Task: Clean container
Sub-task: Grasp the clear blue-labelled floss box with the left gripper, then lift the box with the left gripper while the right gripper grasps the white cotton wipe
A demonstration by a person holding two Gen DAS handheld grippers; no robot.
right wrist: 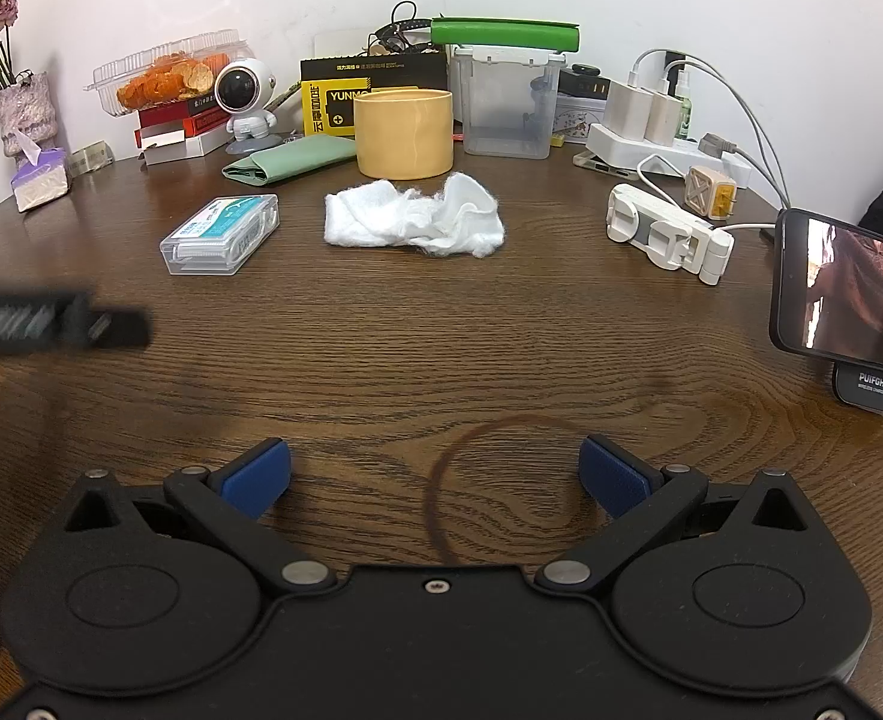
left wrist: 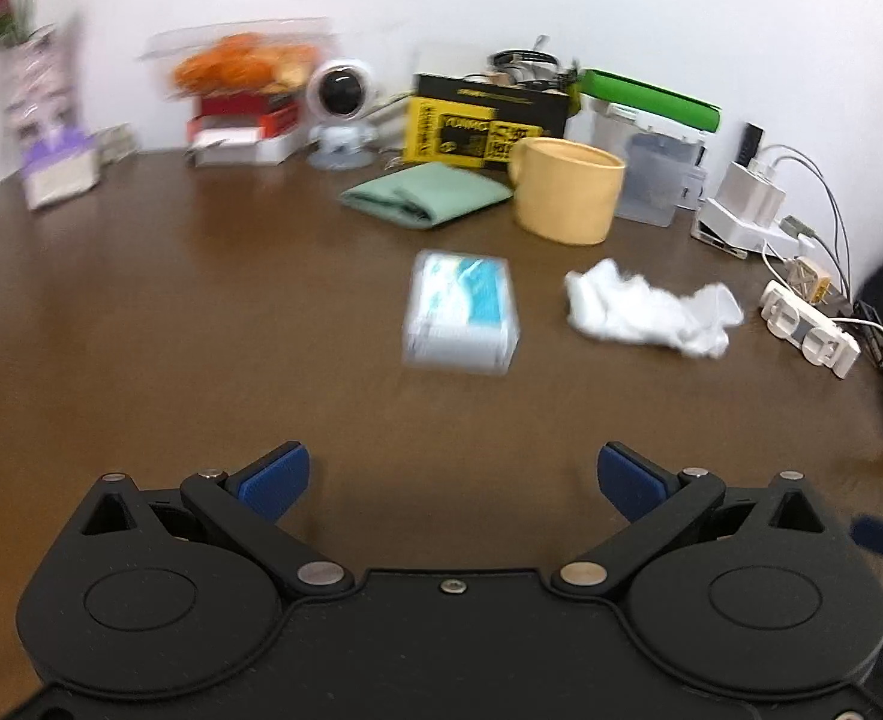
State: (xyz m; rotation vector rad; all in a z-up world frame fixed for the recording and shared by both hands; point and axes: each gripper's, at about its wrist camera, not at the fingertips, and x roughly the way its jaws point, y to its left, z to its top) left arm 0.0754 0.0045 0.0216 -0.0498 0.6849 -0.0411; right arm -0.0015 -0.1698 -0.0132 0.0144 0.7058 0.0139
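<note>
Both grippers spread wide, nothing between the blue pads, hovering low over the dark brown wood-grain counter point(right wrist: 381, 360). Right gripper point(right wrist: 435, 474): round pale-yellow ceramic container point(right wrist: 404, 133) standing upright straight ahead, far side of counter, well apart from the fingertips. Crumpled white cloth point(right wrist: 414, 217) lying just in front of the container, between it and the gripper, slightly right of centre. Clear plastic box with blue-white label point(right wrist: 221, 234) ahead-left, flat on the counter. Folded sage-green cloth point(right wrist: 288, 159) left of the container, just beside its base. Clear lidded plastic tub under a green roll point(right wrist: 506, 105) right of the container, close by. Dark phone on a stand point(right wrist: 849, 294) far right, screen lit. Faint brown ring stain point(right wrist: 501, 492) on the wood between the fingers. Blurred black bar point(right wrist: 51, 321) entering from the left edge, cannot tell what. Left gripper point(left wrist: 453, 480): view motion-blurred; same yellow container point(left wrist: 567, 189) ahead-right, white cloth point(left wrist: 651, 309) nearer and right, clear box point(left wrist: 462, 312) dead ahead, green cloth point(left wrist: 429, 195) beyond it.
</note>
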